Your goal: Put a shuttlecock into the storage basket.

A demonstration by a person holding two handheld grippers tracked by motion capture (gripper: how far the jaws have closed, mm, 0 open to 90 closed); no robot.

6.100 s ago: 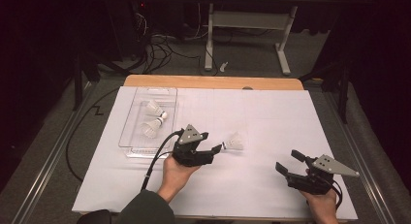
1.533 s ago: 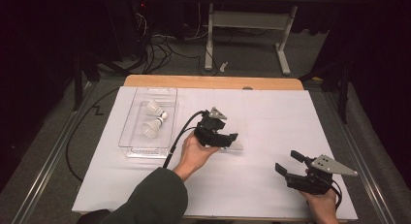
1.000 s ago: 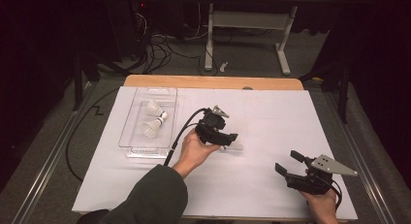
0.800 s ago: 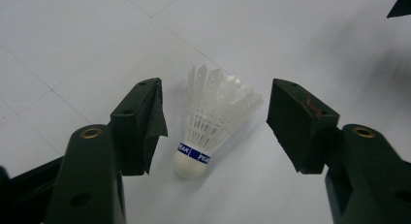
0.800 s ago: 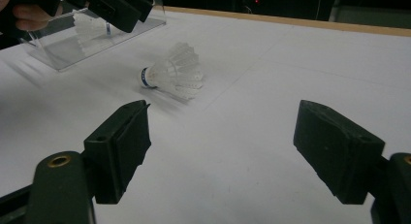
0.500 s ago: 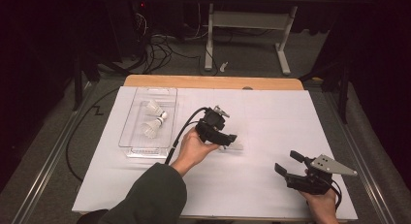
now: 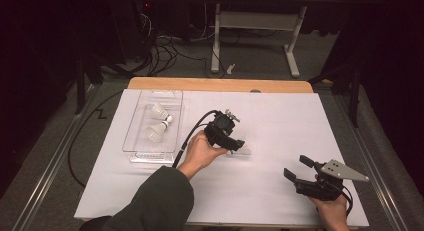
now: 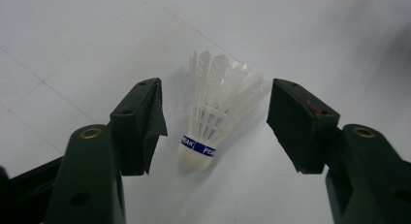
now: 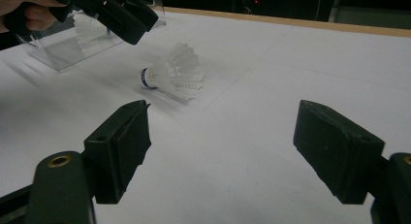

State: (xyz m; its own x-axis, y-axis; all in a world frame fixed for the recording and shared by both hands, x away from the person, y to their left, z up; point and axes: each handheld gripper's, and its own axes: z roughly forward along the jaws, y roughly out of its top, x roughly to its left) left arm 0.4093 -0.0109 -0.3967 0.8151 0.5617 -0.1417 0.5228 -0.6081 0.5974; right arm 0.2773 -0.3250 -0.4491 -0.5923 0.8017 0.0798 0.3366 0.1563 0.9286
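My left gripper (image 8: 213,117), jaws open, straddles the shuttlecock (image 8: 218,107) at frame centre; next I'd close. Right gripper (image 7: 305,172) idles open.

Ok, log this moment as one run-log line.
left gripper: open, jaws either side of shuttlecock lying on table | right gripper: open, idle | clear tray: two shuttlecocks inside

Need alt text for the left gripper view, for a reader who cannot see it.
A white shuttlecock with a blue band above its cork lies on a white table surface, between the open black jaws of the left gripper. Neither jaw touches it.
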